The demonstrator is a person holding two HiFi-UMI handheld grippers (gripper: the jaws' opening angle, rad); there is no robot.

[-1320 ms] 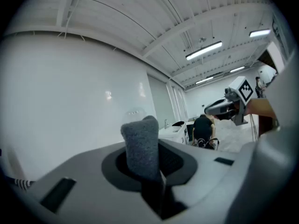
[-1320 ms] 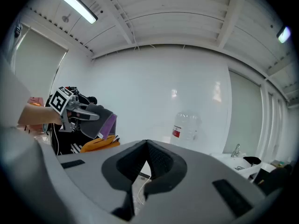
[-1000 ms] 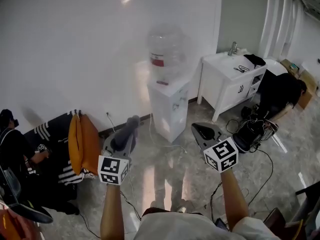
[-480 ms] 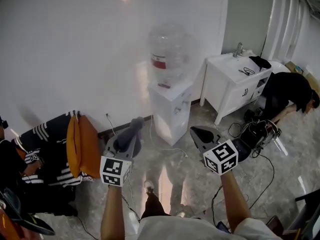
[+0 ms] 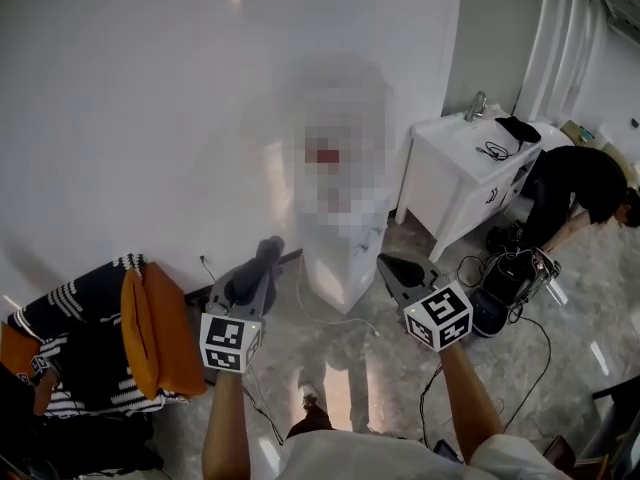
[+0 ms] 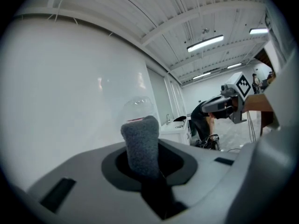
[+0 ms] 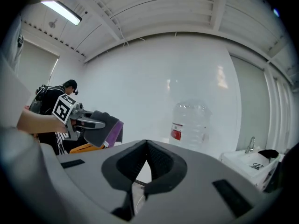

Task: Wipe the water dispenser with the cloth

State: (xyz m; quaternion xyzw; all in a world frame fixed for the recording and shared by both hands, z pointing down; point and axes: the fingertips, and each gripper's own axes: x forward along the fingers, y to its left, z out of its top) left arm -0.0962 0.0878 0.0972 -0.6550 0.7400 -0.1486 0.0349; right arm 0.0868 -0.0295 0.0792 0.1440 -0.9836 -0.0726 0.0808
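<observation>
Cloth (image 6: 140,146), grey, fuzzy, bunched into a rounded stub, clamped upright in the left gripper (image 5: 262,256). Right gripper (image 7: 146,148) closed on nothing, its ribbed jaws meeting at the tips. Boxy white water dispenser (image 5: 338,253) with clear bottle stands ahead of both grippers, well apart

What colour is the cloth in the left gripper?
The cloth is dark grey with a purple side, clearest in the right gripper view.
</observation>
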